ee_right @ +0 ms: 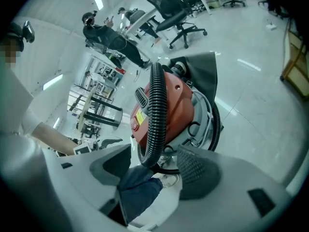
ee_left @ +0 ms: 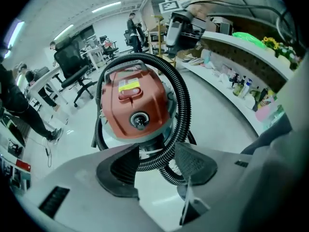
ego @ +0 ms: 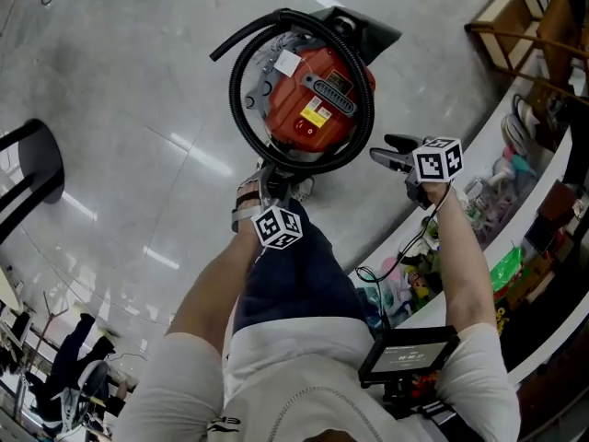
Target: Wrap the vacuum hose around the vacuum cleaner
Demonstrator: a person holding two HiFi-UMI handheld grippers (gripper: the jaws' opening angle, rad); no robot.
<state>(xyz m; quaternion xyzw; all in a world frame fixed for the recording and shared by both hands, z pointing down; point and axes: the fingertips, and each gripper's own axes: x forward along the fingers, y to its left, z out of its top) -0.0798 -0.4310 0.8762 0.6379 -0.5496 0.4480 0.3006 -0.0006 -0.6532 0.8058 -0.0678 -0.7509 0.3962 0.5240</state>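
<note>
Left gripper (ee_left: pixel 157 154): your jaws stand apart with nothing clamped. The hose's (ee_left: pixel 181 98) lowest bend crosses just beyond the tips, at 12 o'clock.
Right gripper (ee_right: pixel 153 154): jaws apart and empty, at 4 o'clock from the vacuum cleaner (ee_right: pixel 176 105) in the head view.
Hose: looped around the red body on the floor, with the loose end at 10 o'clock.
Nearer hand: probably your left, which would reach the bend first.

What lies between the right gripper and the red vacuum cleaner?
In the head view, bare floor lies before the right gripper, then the black hose looped around the vacuum cleaner.
</note>
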